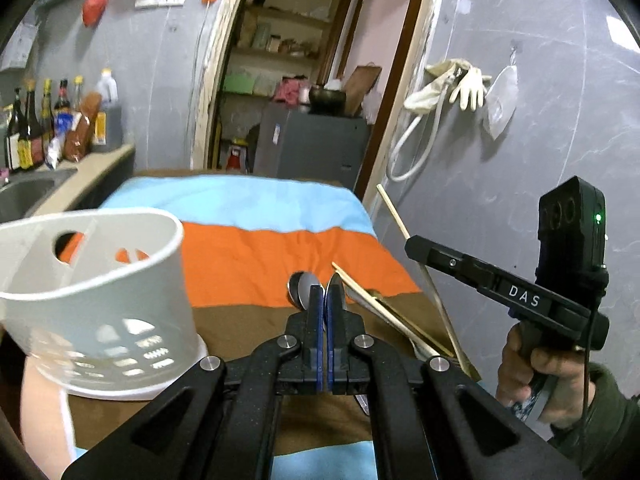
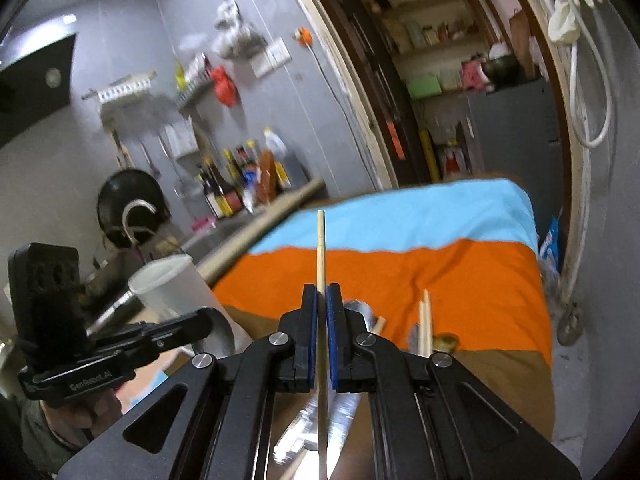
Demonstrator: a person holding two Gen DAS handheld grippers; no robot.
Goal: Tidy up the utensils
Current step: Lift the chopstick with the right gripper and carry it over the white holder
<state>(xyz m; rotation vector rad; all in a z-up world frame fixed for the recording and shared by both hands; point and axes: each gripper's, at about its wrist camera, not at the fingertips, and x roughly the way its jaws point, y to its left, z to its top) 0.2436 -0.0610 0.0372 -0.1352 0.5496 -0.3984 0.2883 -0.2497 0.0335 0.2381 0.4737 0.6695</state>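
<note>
My left gripper (image 1: 323, 292) is shut with nothing seen between its pads, held low over the striped cloth (image 1: 280, 248). Just ahead of it lie two metal spoons (image 1: 301, 286) and several wooden chopsticks (image 1: 384, 308). A white slotted utensil holder (image 1: 96, 284) stands close on the left. My right gripper (image 2: 322, 294) is shut on one wooden chopstick (image 2: 320, 248), lifted above the cloth; it shows in the left wrist view (image 1: 420, 248) at the right. More chopsticks (image 2: 425, 324) lie below it. The holder (image 2: 172, 288) is to its left.
A counter with a sink (image 1: 28, 196) and sauce bottles (image 1: 36, 128) runs along the left. A doorway with shelves and a grey cabinet (image 1: 312, 144) is behind the table. Gloves and a hose (image 1: 440, 92) hang on the right wall. A wok (image 2: 130, 204) hangs left.
</note>
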